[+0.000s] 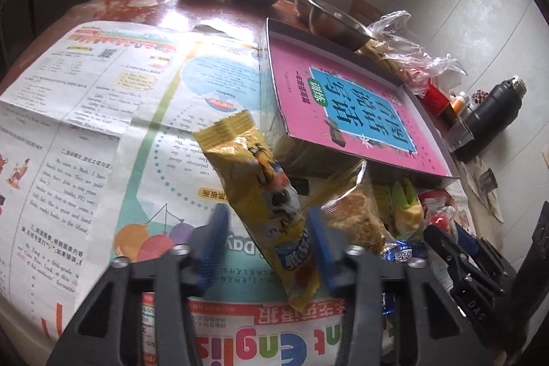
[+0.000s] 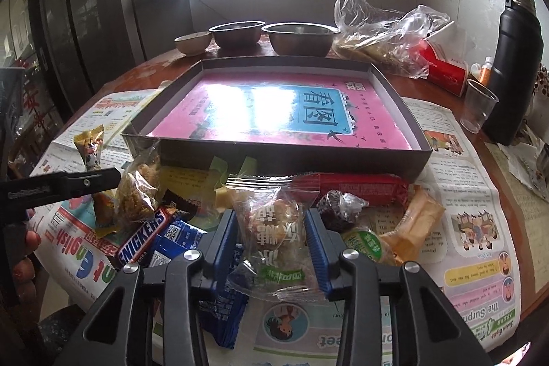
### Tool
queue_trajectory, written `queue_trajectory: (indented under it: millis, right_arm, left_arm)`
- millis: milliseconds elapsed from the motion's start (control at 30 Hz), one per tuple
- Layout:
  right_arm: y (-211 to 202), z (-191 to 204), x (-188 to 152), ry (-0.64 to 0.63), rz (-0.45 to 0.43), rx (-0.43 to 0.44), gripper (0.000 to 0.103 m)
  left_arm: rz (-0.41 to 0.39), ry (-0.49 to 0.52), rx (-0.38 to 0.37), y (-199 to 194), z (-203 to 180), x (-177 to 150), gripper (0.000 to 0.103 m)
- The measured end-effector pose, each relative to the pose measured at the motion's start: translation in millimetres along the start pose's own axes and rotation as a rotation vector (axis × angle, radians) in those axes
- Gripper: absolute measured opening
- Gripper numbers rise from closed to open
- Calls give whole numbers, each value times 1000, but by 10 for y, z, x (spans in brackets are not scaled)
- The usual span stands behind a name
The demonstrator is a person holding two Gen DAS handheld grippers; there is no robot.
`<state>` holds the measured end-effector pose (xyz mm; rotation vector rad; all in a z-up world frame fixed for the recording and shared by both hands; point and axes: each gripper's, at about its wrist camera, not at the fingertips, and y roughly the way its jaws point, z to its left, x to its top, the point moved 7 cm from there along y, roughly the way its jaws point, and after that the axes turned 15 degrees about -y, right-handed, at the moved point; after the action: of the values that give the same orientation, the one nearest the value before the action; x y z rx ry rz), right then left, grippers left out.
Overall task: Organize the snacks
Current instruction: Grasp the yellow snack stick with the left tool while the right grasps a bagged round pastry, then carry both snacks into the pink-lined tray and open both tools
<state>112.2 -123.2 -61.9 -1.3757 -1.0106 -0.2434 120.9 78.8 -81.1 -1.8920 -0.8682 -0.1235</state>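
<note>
My left gripper [image 1: 267, 218] is shut on a yellow snack packet [image 1: 254, 174] that lies slanted on the newspaper, with a blue pad on each side. It shows in the right wrist view as a black finger [image 2: 85, 182] crossing that packet [image 2: 91, 146]. My right gripper [image 2: 270, 218] is shut on a clear-wrapped pastry [image 2: 271, 228] at the front of a snack pile. The pile includes a Snickers bar [image 2: 144, 239], a blue packet [image 2: 178, 235] and a red bar [image 2: 357, 187]. Behind the pile stands a shallow dark box [image 2: 274, 156] with a pink book [image 2: 274, 105] in it.
Newspaper [image 2: 456, 180] covers the round wooden table. Metal bowls [image 2: 302, 38] and a small ceramic bowl [image 2: 192, 43] stand at the far edge. At the right are a crumpled plastic bag [image 2: 384, 30], a red cup [image 2: 446, 71], a clear cup [image 2: 477, 105] and a black flask [image 2: 514, 64].
</note>
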Motion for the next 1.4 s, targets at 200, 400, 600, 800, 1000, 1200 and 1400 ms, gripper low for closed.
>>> queue_trajectory:
  millis: [200, 400, 600, 800, 1000, 1200, 1400]
  right_arm:
    - [-62, 1, 33, 0, -28, 19, 37]
    - [-164, -53, 97, 17, -66, 26, 37]
    - [-260, -170, 242, 36, -110, 21, 37]
    - [-298, -496, 419, 98, -152, -33, 37]
    - [-209, -776, 574, 135, -165, -65, 37]
    - [-52, -978, 670, 156, -158, -82, 37]
    - [141, -1115, 661, 181, -130, -84, 37]
  left_arm:
    - [-1, 8, -32, -41, -28, -13, 23]
    - [-75, 33, -24, -243, -77, 99, 23]
    - [-104, 60, -59, -353, -263, 262, 23]
    - [-122, 78, -98, -361, -480, 397, 23]
    - [-132, 90, -108, -239, -674, 541, 23]
    - [-118, 100, -107, -36, -832, 627, 23]
    - [-83, 117, -92, 216, -930, 627, 23]
